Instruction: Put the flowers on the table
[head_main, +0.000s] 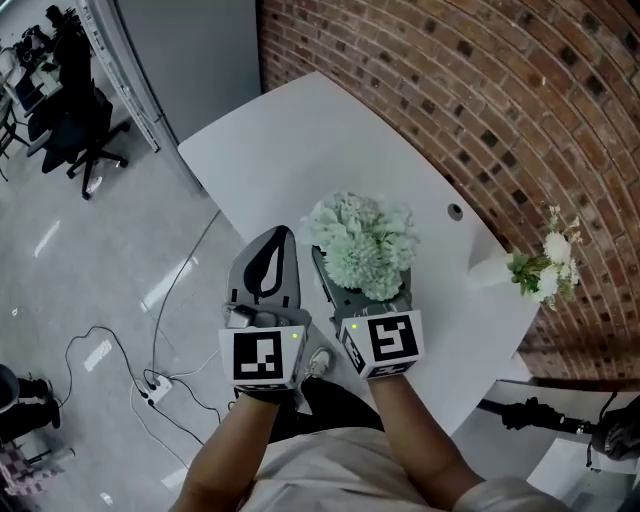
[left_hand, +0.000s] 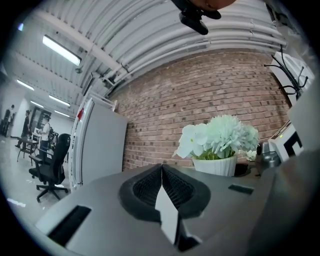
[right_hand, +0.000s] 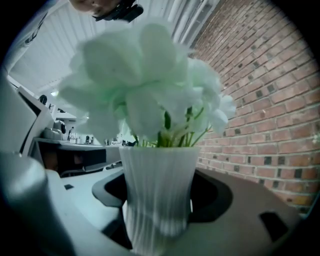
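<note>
A bunch of pale green-white flowers (head_main: 362, 243) stands in a ribbed white vase (right_hand: 159, 192). My right gripper (head_main: 365, 285) is shut on that vase, both jaws pressed against its sides, holding it upright over the white table (head_main: 310, 150) near its front edge. The blooms (right_hand: 145, 87) fill the right gripper view. My left gripper (head_main: 268, 262) hangs just left of the flowers, jaws shut with nothing between them. The left gripper view shows its jaws meeting (left_hand: 162, 192) and the same flowers in their vase (left_hand: 217, 150) off to the right.
A second white vase with small white flowers (head_main: 535, 268) stands at the table's far right by the brick wall (head_main: 480, 90). A cable hole (head_main: 455, 211) is in the tabletop. Office chairs (head_main: 75, 130) and floor cables (head_main: 150, 380) lie to the left.
</note>
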